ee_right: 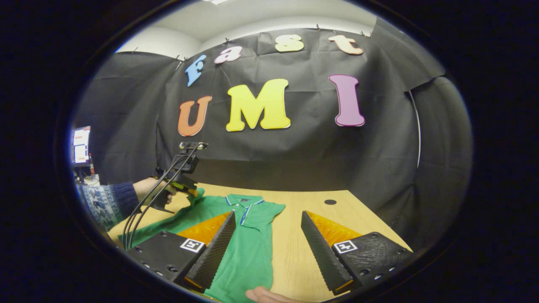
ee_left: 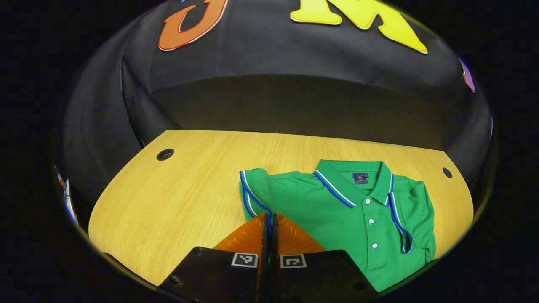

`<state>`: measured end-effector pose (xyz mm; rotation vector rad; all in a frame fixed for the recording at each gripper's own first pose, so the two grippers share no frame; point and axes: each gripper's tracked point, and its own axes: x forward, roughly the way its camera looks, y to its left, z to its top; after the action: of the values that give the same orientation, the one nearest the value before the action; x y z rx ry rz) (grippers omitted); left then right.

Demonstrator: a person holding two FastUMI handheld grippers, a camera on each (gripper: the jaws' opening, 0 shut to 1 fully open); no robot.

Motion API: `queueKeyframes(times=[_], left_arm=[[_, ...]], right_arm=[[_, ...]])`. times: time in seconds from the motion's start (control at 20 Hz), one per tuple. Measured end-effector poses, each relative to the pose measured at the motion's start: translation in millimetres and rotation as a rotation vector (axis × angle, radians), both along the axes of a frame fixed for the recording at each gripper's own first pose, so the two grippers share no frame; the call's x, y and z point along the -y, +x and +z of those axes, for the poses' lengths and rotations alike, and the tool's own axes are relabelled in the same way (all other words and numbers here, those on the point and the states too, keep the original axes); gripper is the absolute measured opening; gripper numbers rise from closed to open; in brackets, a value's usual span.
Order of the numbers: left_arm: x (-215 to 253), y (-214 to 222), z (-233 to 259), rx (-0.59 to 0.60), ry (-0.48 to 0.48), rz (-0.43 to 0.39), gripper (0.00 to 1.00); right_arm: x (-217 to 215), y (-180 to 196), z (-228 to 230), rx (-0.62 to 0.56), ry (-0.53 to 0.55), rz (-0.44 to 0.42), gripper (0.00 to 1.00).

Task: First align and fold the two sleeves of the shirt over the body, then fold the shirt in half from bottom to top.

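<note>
Green short-sleeved polo shirt (ee_left: 337, 219) with blue-and-white trim lies flat, collar at twelve o'clock, on the light wooden desk (ee_left: 177, 198). Left hand-held gripper (ee_left: 269, 221): fingers pressed together, pinching the shirt's sleeve (ee_left: 252, 195) at its striped cuff. Right hand-held gripper (ee_right: 266, 235): fingers spread wide above the shirt's other side, holding nothing.

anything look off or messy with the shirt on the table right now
Nothing damaged or spilled. The green shirt lies flat on the table, collar up. The left gripper is shut on one sleeve; the right gripper is open.
</note>
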<state>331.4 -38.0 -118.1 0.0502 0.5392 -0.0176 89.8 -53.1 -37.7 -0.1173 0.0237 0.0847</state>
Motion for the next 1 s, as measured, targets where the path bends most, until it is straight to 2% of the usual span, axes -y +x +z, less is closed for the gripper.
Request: queueKeyframes(times=[0.1, 0.15, 0.2, 0.25, 0.3, 0.35, 0.4, 0.45, 0.7, 0.8, 1.0], left_arm=[[13.6, -2.3, -4.4, -0.021, -0.003, -0.018, 0.10], [23.2, -6.0, -3.4, -0.026, -0.018, -0.045, 0.16], [34.1, -7.9, -0.4, -0.024, -0.049, -0.071, 0.32], [42.2, -10.7, 2.0, -0.021, -0.076, -0.085, 0.39], [46.6, -15.9, 9.1, -0.016, -0.093, -0.091, 0.36], [48.2, -20.2, 14.6, -0.011, -0.102, -0.093, 0.67], [48.6, -25.4, 21.7, -0.001, -0.103, -0.092, 0.92], [46.3, -31.7, 29.4, 0.012, -0.096, -0.088, 1.00], [33.8, -77.6, 66.6, 0.136, -0.071, -0.091, 1.00], [30.9, -106.8, 79.7, 0.177, -0.083, -0.111, 1.00], [2.4, -167.8, 113.9, 0.330, -0.072, -0.104, 1.00]], right_arm=[[3.3, 0.5, 1.8, 0.006, -0.005, -0.007, 0.95], [5.3, 1.5, 0.5, 0.006, -0.005, -0.011, 0.95], [6.9, 2.1, -0.4, 0.002, -0.002, -0.016, 0.97], [6.9, 2.4, -1.5, -0.004, 0.000, -0.019, 0.97], [7.9, 2.7, -3.0, -0.010, 0.002, -0.024, 0.95], [9.3, 3.2, -3.5, -0.014, 0.001, -0.031, 0.95], [9.9, 2.1, -1.9, -0.016, -0.002, -0.041, 0.95], [10.0, -0.1, 1.0, -0.010, -0.006, -0.049, 0.95], [-9.1, -22.1, 18.3, 0.016, 0.019, -0.025, 0.96], [-10.7, -29.6, 26.5, 0.031, 0.020, -0.036, 0.95], [-21.6, -53.1, 41.3, 0.049, 0.060, -0.025, 0.95]])
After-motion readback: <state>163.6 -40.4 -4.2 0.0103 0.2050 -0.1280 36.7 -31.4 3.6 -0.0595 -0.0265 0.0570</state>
